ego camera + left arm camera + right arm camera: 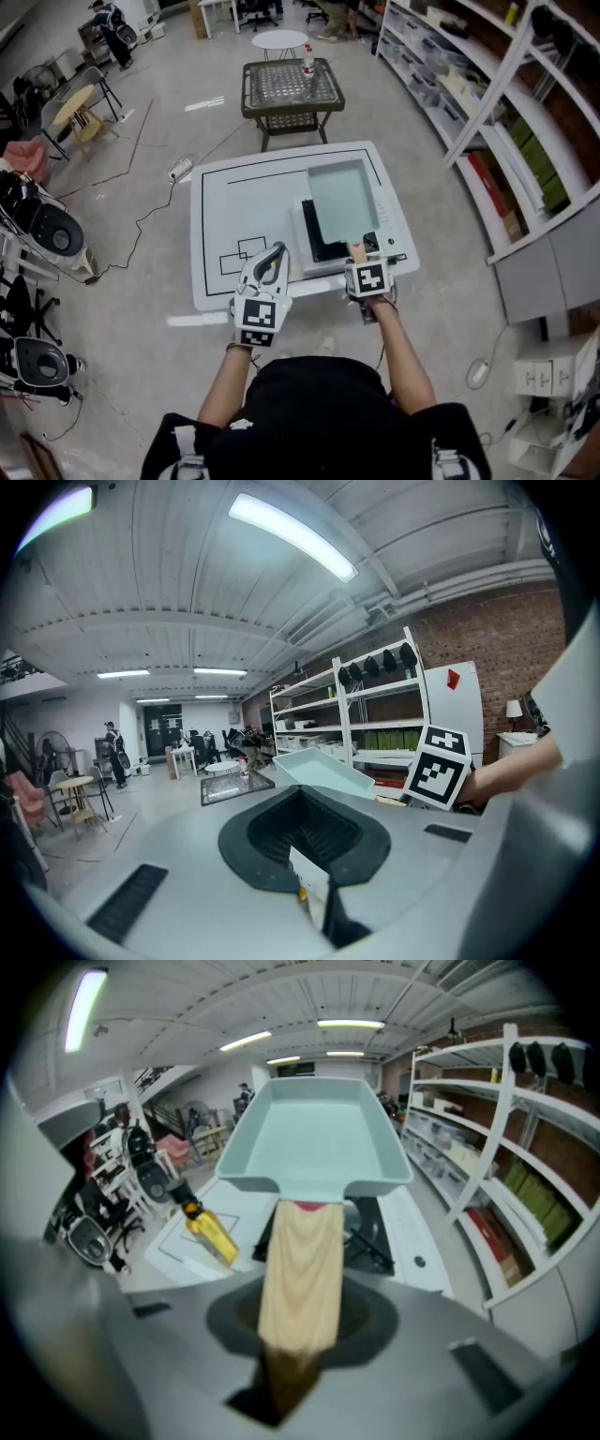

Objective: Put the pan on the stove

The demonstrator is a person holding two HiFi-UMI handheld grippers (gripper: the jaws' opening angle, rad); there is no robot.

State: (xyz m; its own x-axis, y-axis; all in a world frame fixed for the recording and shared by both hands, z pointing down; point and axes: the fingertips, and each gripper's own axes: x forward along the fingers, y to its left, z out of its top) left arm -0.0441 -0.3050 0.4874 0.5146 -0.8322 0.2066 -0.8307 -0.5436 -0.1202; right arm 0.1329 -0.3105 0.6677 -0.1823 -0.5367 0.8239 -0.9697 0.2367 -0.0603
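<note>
Left gripper [275, 251], lower centre-left of the head view: jaws drawn together, nothing evidently held, idle over the white table with black outlines [211, 206].

Right gripper [359, 261], lower centre-right: clenched on the end of the pale wooden handle [300, 1279] of the pale-teal square pan [342, 197].

The pan is aloft over the black-topped white stove [314, 242], not yet seated.

Risks: the grip sits far from the pan's body, so the pan may droop or twist. A tilted descent could land one edge first, leaving it off-centre or nudging the stove.
</note>
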